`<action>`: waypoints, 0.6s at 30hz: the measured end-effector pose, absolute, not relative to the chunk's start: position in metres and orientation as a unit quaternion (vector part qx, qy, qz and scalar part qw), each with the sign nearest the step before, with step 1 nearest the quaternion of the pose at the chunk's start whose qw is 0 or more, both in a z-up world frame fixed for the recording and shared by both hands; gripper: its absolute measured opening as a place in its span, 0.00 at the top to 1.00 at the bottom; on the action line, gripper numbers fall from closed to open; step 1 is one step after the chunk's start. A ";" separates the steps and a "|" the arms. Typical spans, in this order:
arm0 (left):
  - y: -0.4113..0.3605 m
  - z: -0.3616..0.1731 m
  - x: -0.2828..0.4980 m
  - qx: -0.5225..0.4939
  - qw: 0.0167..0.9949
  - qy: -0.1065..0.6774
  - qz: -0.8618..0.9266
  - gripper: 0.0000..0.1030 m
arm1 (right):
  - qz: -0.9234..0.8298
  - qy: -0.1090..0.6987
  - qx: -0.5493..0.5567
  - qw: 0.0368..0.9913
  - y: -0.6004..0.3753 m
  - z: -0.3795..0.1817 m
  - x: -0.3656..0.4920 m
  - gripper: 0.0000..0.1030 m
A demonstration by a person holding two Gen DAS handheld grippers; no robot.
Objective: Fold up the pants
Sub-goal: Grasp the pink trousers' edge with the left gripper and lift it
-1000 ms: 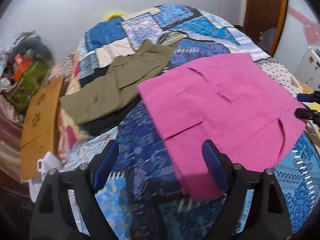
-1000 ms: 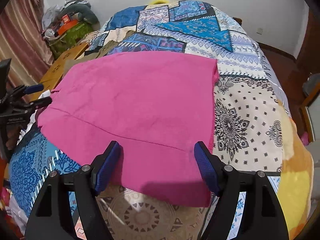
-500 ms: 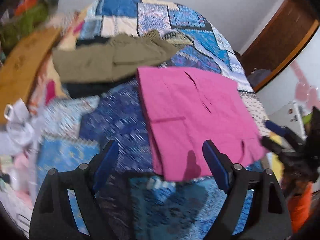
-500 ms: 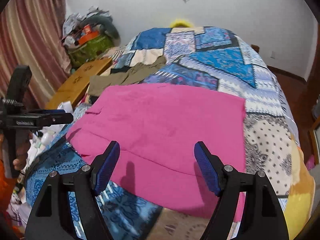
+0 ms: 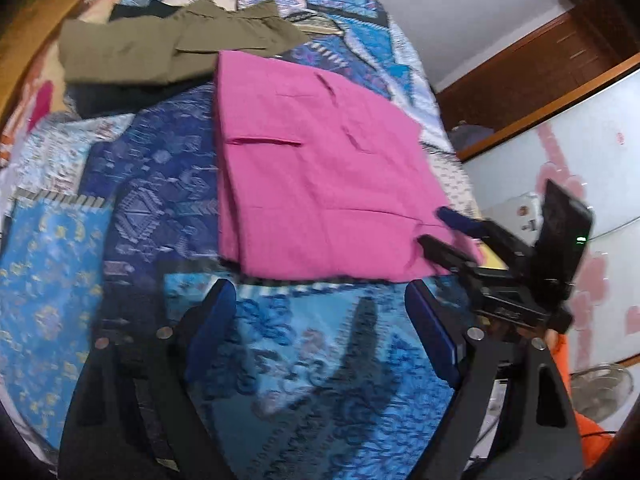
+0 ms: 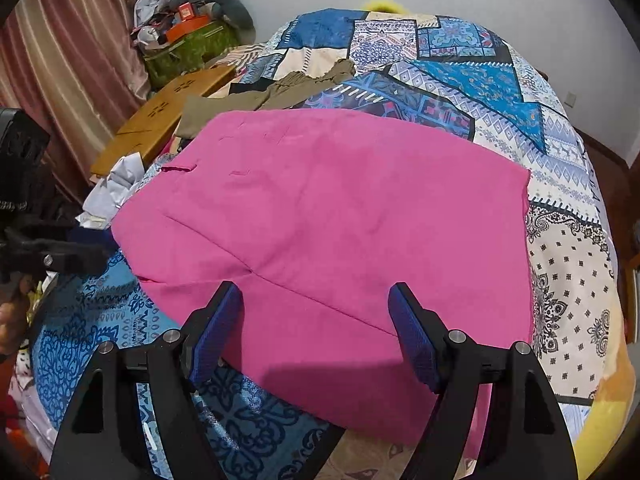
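Pink pants (image 5: 320,184) (image 6: 340,216) lie folded flat on the patchwork bedspread (image 5: 152,184) (image 6: 560,240), pocket slits facing up. My left gripper (image 5: 320,320) hangs open over the blue patch just short of the pants' near edge, nothing between its fingers. My right gripper (image 6: 316,320) is open above the pants' near portion, holding nothing. In the left wrist view the right gripper (image 5: 444,232) reaches over the pants' lower right corner, its jaws apart. The left gripper's body shows at the left edge of the right wrist view.
Olive-green pants (image 5: 160,48) (image 6: 280,92) lie beyond the pink ones, over a dark garment (image 5: 116,96). A wooden board (image 6: 160,120), crumpled white paper (image 6: 116,188) and a pile of clutter (image 6: 188,32) flank the bed. A wooden door (image 5: 540,72) and a fan (image 5: 600,392) stand to the side.
The left gripper rolled and drew back, so the pink pants now sit farther away and more upright in its view. The right gripper slid sideways along the pants' near edge. Both stayed open.
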State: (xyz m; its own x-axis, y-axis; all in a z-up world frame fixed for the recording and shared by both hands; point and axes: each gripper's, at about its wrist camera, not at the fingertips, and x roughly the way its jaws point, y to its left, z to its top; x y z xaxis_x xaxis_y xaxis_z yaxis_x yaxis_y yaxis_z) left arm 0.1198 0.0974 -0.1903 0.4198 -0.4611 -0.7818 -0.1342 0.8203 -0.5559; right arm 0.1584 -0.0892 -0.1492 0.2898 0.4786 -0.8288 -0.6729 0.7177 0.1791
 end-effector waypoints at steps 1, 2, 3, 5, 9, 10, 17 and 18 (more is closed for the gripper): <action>0.097 -0.192 0.120 -0.288 0.792 0.527 -0.106 0.17 | 0.362 0.474 -0.101 0.796 -0.089 -0.149 0.158 0.28; 0.098 -0.194 0.123 -0.294 0.790 0.527 -0.109 0.17 | 0.363 0.474 -0.099 0.796 -0.090 -0.149 0.158 0.28; 0.099 -0.195 0.126 -0.301 0.787 0.527 -0.109 0.17 | 0.364 0.474 -0.098 0.796 -0.090 -0.149 0.159 0.28; 0.103 -0.199 0.136 -0.324 0.778 0.526 -0.112 0.17 | 0.365 0.474 -0.096 0.796 -0.090 -0.150 0.158 0.28; 0.108 -0.203 0.153 -0.343 0.772 0.524 -0.104 0.18 | 0.366 0.473 -0.093 0.796 -0.090 -0.150 0.159 0.28; 0.108 -0.202 0.157 -0.341 0.773 0.526 -0.098 0.23 | 0.366 0.473 -0.091 0.796 -0.091 -0.150 0.159 0.28; 0.103 -0.190 0.170 -0.279 0.804 0.522 -0.046 0.71 | 0.367 0.471 -0.087 0.797 -0.090 -0.151 0.158 0.28; 0.102 -0.186 0.169 -0.266 0.814 0.514 -0.041 0.74 | 0.367 0.471 -0.087 0.797 -0.091 -0.151 0.158 0.28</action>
State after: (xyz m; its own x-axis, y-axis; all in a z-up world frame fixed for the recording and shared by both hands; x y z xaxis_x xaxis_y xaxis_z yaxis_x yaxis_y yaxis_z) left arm 0.1695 0.1017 -0.1864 0.4673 -0.3414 -0.8155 -0.2066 0.8547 -0.4762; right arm 0.1582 -0.0907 -0.1508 0.2866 0.5031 -0.8153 -0.6668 0.7158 0.2073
